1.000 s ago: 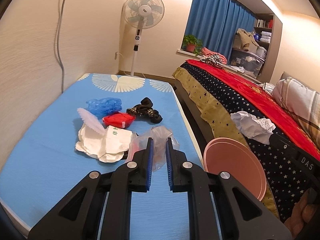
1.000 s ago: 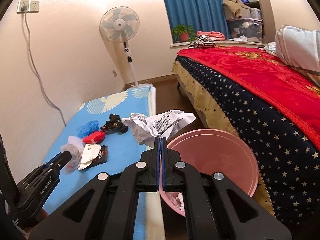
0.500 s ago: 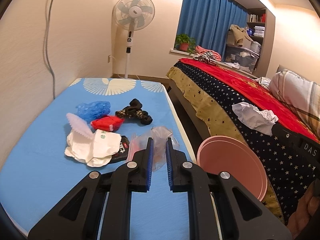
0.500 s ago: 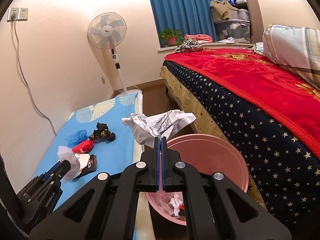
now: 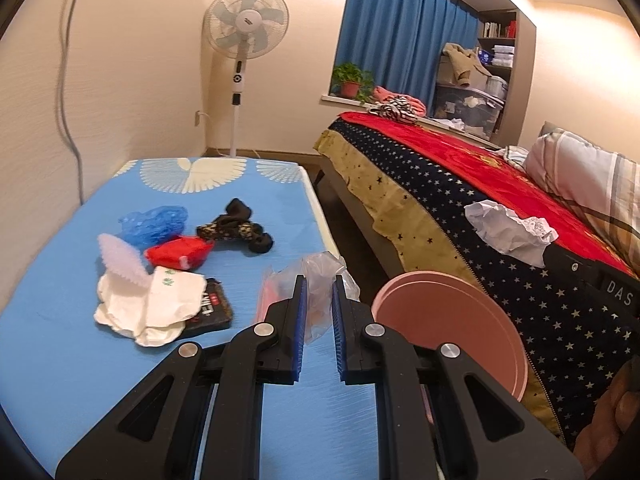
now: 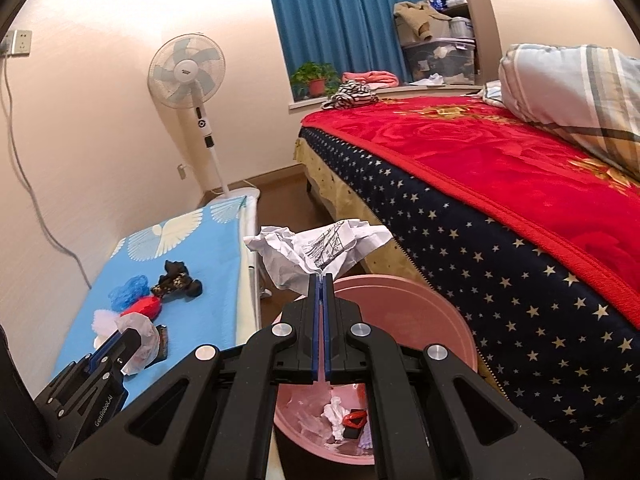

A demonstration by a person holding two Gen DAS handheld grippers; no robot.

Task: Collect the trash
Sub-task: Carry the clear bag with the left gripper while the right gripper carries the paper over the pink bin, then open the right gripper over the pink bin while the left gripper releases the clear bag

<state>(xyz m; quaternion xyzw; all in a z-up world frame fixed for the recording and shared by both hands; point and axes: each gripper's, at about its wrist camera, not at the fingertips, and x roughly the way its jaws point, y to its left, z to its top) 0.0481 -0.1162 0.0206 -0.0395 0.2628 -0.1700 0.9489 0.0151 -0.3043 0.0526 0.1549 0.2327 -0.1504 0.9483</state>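
One pink bin: right gripper pinches 1 crumpled paper above it; left gripper pinches 1 clear bag beside.

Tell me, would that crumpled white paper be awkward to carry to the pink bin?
Probably not. The crumpled paper looks light: the right tool holds it up by one pinched edge. It keeps its creased shape, so it seems fairly stiff. Its spread may catch the pink bin rim.

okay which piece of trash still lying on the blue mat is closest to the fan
The blue crinkled plastic bag, at the far end of the pile. The black patterned sock lies about as far along but nearer the mat's edge; the red wrapper and white paper lie nearer the camera.
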